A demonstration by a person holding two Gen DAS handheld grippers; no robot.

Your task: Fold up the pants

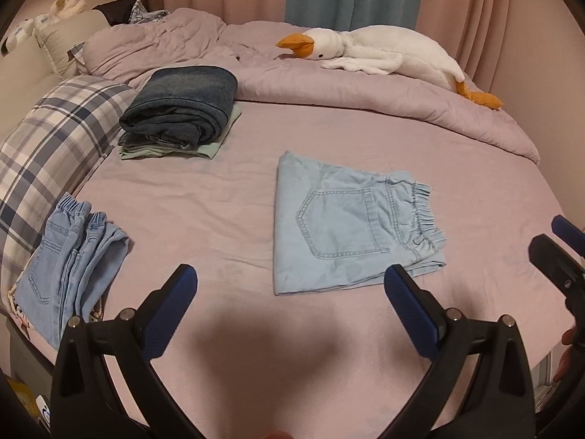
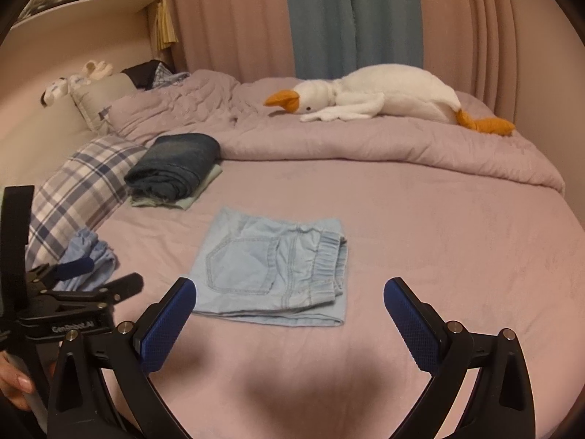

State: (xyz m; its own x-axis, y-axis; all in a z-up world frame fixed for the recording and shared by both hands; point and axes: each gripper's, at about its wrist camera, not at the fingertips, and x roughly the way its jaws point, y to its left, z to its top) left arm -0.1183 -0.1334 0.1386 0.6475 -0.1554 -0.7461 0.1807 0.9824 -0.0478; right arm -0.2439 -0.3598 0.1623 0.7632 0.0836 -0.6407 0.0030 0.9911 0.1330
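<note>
Light blue denim pants [image 1: 347,226] lie folded into a compact rectangle on the pink bed sheet [image 1: 219,219], back pocket up, elastic waistband to the right. They also show in the right wrist view [image 2: 278,270]. My left gripper [image 1: 290,281] is open and empty, held just in front of the pants. My right gripper [image 2: 289,294] is open and empty, also just short of the pants' near edge. The right gripper shows at the right edge of the left wrist view [image 1: 559,248]; the left gripper shows at the left of the right wrist view [image 2: 95,274].
A stack of folded dark jeans [image 1: 182,109] on a green garment sits at the back left. More folded light jeans [image 1: 69,263] lie at the left edge by a plaid pillow [image 1: 47,146]. A plush goose [image 1: 384,55] lies on the bunched duvet [image 1: 365,91] behind.
</note>
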